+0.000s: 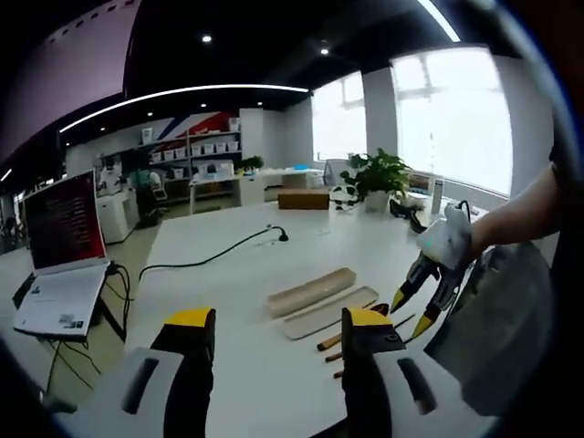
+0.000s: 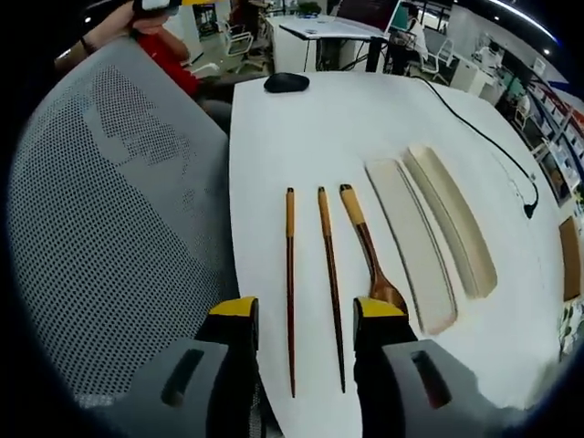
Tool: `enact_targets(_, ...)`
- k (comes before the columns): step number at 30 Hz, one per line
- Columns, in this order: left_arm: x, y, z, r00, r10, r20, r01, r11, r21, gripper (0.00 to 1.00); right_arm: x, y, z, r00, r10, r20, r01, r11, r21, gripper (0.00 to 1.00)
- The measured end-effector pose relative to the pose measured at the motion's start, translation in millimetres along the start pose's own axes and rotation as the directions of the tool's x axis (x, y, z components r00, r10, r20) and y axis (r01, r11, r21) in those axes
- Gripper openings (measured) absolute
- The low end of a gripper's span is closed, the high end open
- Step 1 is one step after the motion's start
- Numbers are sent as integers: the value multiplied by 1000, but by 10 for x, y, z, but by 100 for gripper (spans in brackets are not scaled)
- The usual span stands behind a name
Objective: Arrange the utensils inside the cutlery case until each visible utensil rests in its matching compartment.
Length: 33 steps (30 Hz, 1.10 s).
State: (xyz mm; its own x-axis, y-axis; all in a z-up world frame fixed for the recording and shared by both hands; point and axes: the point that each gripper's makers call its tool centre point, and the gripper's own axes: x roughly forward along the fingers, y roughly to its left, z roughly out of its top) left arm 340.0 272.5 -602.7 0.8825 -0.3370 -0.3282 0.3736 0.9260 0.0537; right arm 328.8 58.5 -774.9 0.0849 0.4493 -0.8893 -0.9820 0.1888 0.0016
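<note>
In the right gripper view, the right gripper (image 2: 303, 315) hung over the white surface (image 2: 301, 128) with its jaws apart and nothing between them; two chopsticks (image 2: 291, 283) (image 2: 330, 283) lay side by side running ahead from the gap, and a wooden spoon (image 2: 370, 251) lay just beyond the right-hand jaw. Further to that side the cutlery case (image 2: 453, 219) and its lid (image 2: 411, 242) rested parallel, nearly touching. In the left gripper view, the left gripper (image 1: 278, 324) also stood apart, empty, with the case ahead of it.
</note>
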Motion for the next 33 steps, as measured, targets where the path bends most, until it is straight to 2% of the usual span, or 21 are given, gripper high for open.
enact_targets(9,-23,44,46,999,20,32,-20,1000,9,58,130,-12,-17,999,8,-42,-10,999,-39,34)
enact_targets(22,-34,74,53,999,30,41,-30,1000,6,58,242,37,-24,997,25,-73,-29,998,-58,31)
enact_targets(26,-27,61,44,999,23,34,-24,1000,5,57,275,93,-32,996,50,-72,-54,998,-45,29)
enact_targets(33,-23,47,30,999,16,27,-17,1000,6,57,369,147,-94,991,66,-112,-74,995,-68,27)
